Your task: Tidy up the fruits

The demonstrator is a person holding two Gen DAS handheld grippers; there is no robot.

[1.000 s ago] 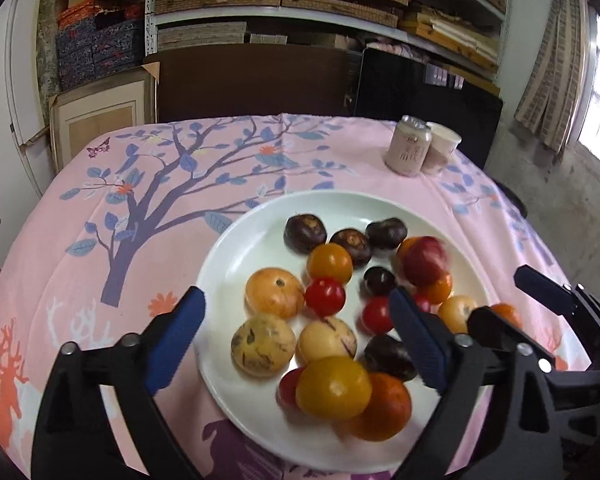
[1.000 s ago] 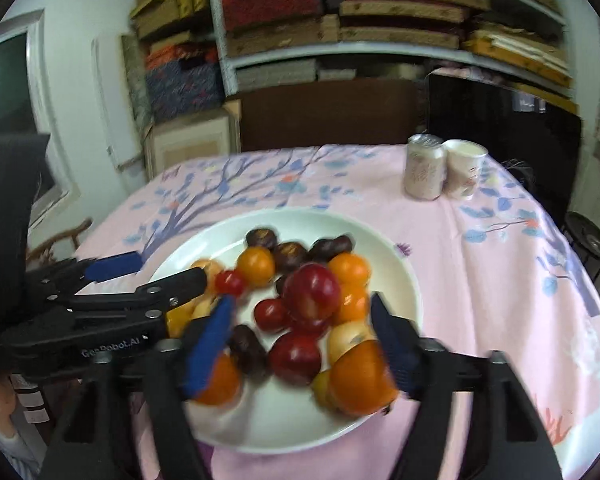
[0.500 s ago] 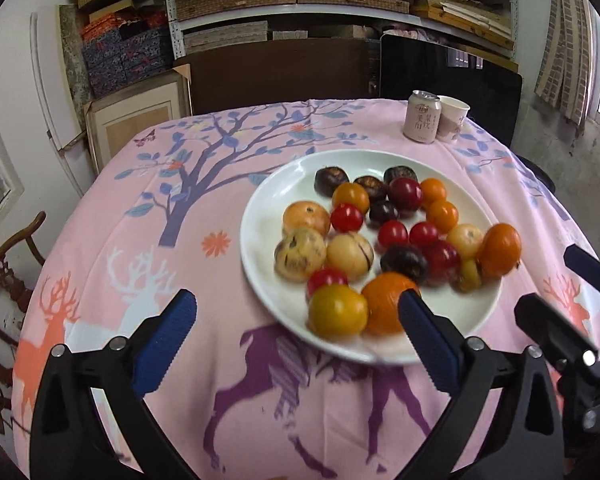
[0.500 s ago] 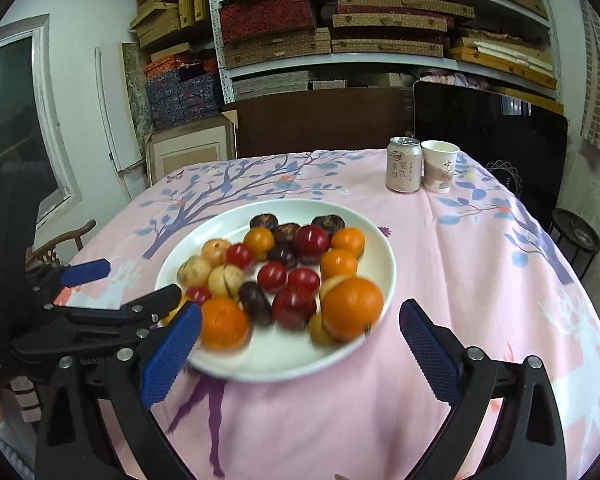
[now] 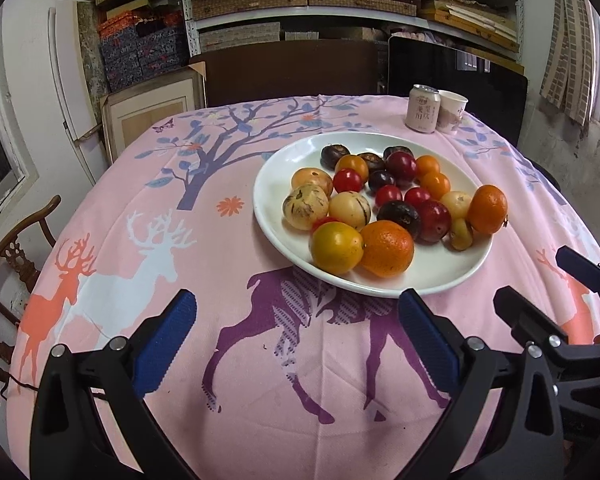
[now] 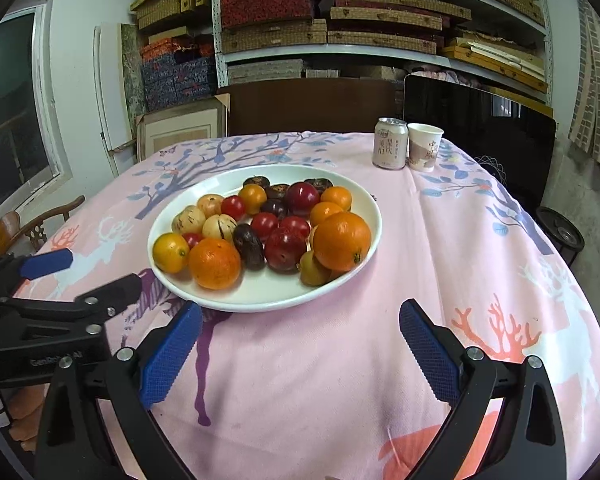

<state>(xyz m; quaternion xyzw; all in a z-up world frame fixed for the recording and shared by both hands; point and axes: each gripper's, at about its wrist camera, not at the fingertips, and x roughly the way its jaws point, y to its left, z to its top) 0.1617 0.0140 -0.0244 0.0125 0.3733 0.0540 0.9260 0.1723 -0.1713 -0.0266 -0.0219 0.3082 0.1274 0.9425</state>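
Round white ceramic plate (image 5: 440,276) sits mid-table on a pink tablecloth printed with deer and a tree (image 5: 148,208), heaped with mixed fruits (image 6: 268,232): oranges, red tomatoes, dark plums, pale speckled melons. Left gripper (image 5: 296,336) has its blue-padded jaws spread wide, nothing between them, short of the plate's near rim. Right gripper (image 6: 300,344) likewise released and empty. Behind the plate, a pale pink drink can (image 6: 390,143) touches a white paper cup (image 6: 424,147); both carry Chinese characters, unreadable. The left gripper's body reads "GenRobot.AI" in the right wrist view.
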